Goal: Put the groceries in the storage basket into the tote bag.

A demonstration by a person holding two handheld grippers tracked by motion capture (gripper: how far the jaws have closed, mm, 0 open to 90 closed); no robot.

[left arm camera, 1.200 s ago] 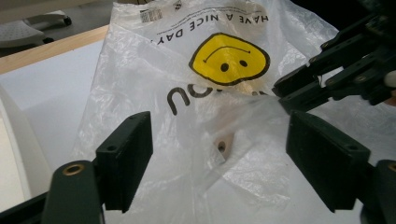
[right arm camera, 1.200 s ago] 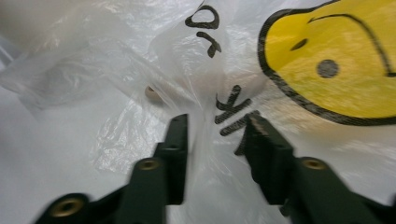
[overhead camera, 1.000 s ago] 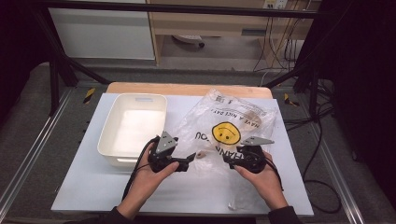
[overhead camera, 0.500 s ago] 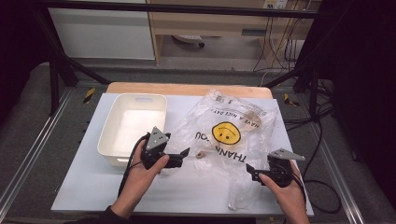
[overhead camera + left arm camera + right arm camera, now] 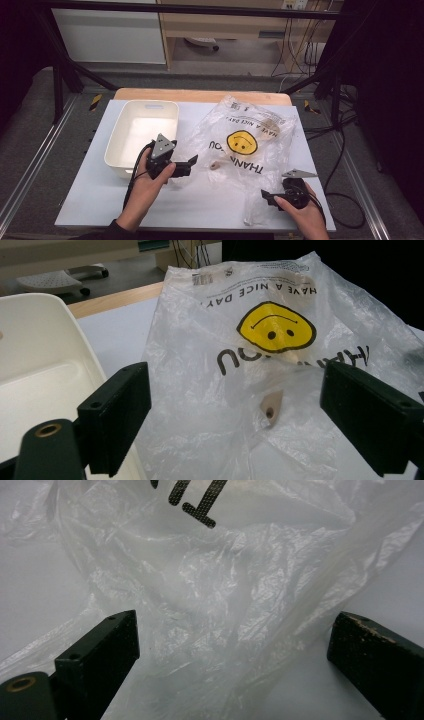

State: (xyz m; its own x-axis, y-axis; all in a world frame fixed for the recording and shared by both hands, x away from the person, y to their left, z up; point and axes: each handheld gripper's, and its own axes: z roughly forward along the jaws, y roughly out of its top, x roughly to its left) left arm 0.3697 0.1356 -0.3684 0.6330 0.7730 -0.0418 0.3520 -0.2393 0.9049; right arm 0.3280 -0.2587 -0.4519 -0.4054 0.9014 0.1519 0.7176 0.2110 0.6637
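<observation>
High view: a clear plastic bag lies flat on the table with small pieces inside, white bin empty, left gripper and right gripper wide open, nothing transferred yet.

A crumpled clear plastic bag with a yellow smiley lies flat on the table, small tan pieces inside

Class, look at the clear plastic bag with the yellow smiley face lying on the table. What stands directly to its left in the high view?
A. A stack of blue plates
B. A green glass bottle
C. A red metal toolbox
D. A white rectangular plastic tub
D: a white rectangular plastic tub stands on the table just left of the clear plastic bag with the yellow smiley face; the left gripper view shows the tub's rim beside the bag too.
</observation>
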